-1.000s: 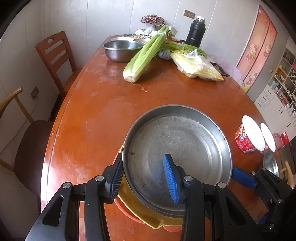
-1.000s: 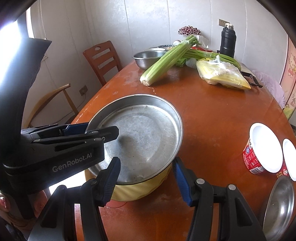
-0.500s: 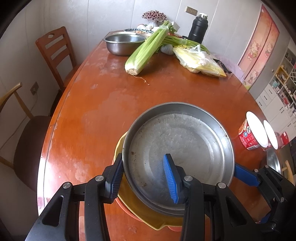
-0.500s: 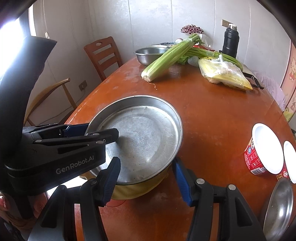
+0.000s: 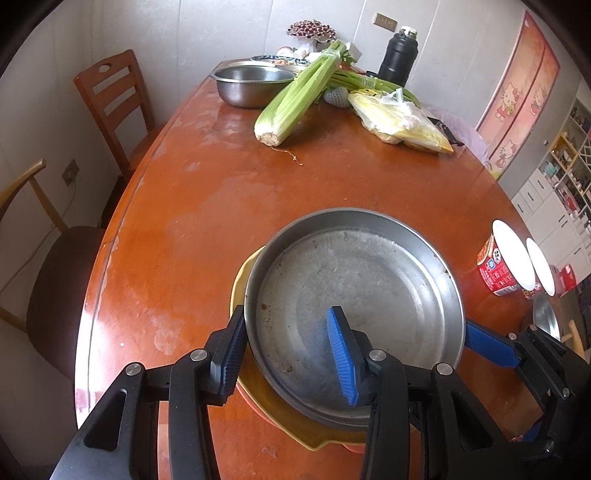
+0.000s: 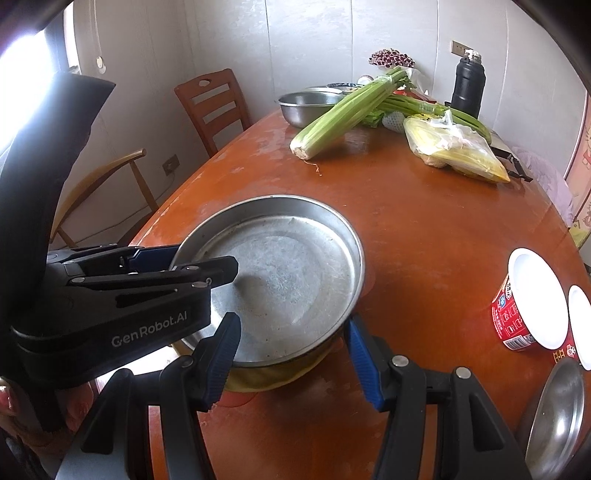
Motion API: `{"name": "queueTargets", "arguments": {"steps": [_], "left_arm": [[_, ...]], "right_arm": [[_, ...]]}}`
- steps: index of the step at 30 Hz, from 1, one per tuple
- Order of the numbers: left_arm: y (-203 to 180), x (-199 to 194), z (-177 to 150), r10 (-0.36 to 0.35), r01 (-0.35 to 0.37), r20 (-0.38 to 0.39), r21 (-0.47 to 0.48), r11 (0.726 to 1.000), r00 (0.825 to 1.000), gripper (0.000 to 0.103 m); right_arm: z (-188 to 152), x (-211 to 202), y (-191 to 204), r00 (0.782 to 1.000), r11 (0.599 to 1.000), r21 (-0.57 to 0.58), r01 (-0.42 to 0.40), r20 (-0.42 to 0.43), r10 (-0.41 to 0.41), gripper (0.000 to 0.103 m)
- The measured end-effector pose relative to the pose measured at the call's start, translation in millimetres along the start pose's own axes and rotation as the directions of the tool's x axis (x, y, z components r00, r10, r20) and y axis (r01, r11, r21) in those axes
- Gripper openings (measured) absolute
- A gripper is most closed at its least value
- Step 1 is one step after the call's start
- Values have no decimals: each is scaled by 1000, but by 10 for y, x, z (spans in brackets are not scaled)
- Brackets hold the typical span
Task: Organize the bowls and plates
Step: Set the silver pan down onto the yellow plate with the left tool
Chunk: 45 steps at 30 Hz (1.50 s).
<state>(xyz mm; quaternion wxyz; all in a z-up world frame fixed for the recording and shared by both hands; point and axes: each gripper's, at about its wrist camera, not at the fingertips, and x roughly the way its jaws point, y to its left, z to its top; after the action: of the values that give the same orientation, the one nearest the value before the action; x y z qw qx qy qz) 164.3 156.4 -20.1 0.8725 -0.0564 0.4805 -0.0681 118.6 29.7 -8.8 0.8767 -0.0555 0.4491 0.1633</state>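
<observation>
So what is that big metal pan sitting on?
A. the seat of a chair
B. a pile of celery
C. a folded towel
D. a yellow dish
D: the yellow dish shows directly under the metal pan, its edge sticking out at the near side in both views.

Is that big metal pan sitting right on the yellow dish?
Touching: the right wrist view shows the metal pan resting directly on the yellow dish.

Pale panelled walls, two wooden chairs beside an orange-brown table, daylight at left.
</observation>
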Motion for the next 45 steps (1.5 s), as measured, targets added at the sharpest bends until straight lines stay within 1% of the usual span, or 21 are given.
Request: {"name": "queueTargets", "arguments": {"steps": [6,13,26,31,35,40,42,45], "left_arm": [[15,-35,-16,2,-2,2,0,1000,1000,45],[51,-61,-17,-12,12,0,-6,1000,1000,45],[59,-197,-22,-5,5,37,-5,1000,999,45],[90,-297,-30,2,-1,57,-14,1000,998,45],[150,-345,-34,21,-19,59,-41,999,998,45],[242,-352,-53,33,-28,43,-94,995,999,45],[278,-343,-75,28,-24,30,-121,992,999,46],[351,-309,-133,-2,1,-1,-184,983,1000,46]], "right_arm": [[-7,-11,3,1000,1000,-2,-18,-4,18,59],[-12,-41,4,1000,1000,-7,-29,-2,29,59],[-12,-70,9,999,999,-11,-38,2,38,59],[-7,-141,-6,998,999,-17,-46,32,46,61],[3,-226,-39,997,999,-16,-46,63,47,64],[2,-272,-129,996,998,-3,-55,72,56,65],[4,-293,-182,995,998,4,-57,77,56,65],[13,-307,-265,995,998,11,-66,80,65,67]]}}
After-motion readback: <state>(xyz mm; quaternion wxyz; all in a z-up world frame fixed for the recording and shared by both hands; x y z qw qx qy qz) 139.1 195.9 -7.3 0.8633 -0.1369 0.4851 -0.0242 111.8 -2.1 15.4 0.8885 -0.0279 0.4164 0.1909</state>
